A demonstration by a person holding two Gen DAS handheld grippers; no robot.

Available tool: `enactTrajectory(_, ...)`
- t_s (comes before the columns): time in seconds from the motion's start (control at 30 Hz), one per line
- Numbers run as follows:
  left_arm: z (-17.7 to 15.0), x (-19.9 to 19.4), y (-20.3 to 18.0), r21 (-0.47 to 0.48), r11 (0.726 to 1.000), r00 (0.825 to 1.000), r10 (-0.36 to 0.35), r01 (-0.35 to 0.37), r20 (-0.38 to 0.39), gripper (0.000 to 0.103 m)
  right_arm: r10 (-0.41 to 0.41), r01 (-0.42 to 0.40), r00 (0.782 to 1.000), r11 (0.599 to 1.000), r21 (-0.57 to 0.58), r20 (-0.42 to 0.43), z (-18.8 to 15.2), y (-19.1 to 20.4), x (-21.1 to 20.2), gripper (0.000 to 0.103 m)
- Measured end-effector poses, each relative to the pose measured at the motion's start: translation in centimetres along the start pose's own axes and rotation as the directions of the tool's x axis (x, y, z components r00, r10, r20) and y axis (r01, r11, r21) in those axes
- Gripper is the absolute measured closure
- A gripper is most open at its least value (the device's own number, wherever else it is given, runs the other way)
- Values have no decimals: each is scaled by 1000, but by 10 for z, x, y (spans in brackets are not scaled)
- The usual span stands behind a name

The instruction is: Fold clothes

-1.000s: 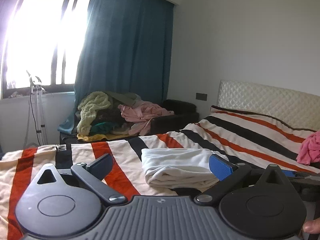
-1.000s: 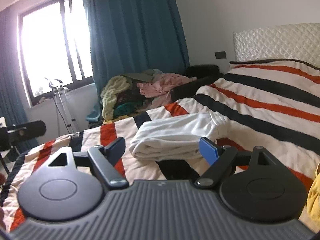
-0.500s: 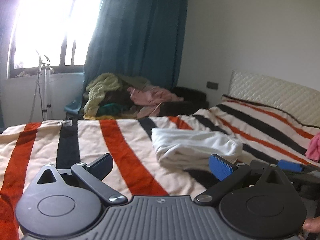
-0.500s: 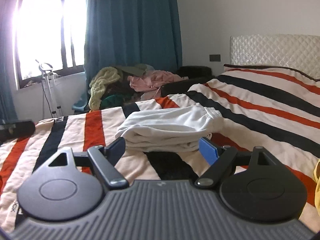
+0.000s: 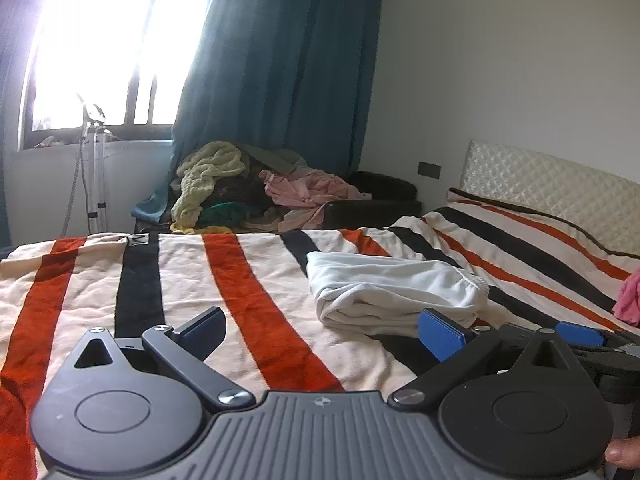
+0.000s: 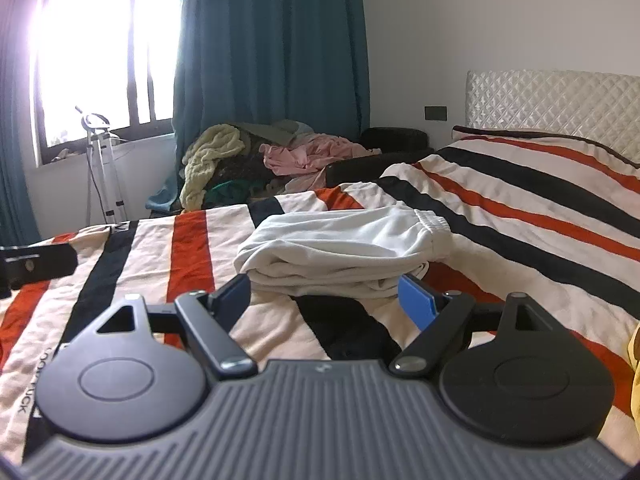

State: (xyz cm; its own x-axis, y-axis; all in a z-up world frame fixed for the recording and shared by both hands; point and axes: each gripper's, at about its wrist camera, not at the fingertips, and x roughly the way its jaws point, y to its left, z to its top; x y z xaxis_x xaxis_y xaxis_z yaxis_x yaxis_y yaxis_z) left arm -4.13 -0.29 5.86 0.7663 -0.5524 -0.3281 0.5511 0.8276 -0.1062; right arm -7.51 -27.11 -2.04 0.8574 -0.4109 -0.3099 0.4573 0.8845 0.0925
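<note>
White cloth, a folded garment [image 5: 394, 294], lies on the striped blanket [image 5: 256, 280] of the bed in the left wrist view, well in from the foot edge. The left gripper [image 5: 322, 330] hangs just short of it with its jaws wide and nothing between them; its blue pad [image 5: 442, 334] sits near the garment's near edge without touching. A pile of clothes [image 5: 256, 184] lies past the bed's far edge under the teal curtain [image 5: 280, 60], and a pink cloth [image 5: 628, 296] shows at the right.

From the right wrist view, the folded garment [image 6: 344, 248] lies straight ahead, its elastic waistband toward the quilted headboard [image 6: 552, 100]. The right gripper [image 6: 326, 300] has its jaws wide and empty, just before the garment's near edge.
</note>
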Motion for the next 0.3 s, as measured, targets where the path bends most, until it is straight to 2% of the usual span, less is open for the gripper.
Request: enactTrajectory(0.3, 2, -6, 8, -17, 1000, 1000, 14, -14, 5, 0, 1, -1, 1000, 1000, 23, -12, 1, -4, 1, 21)
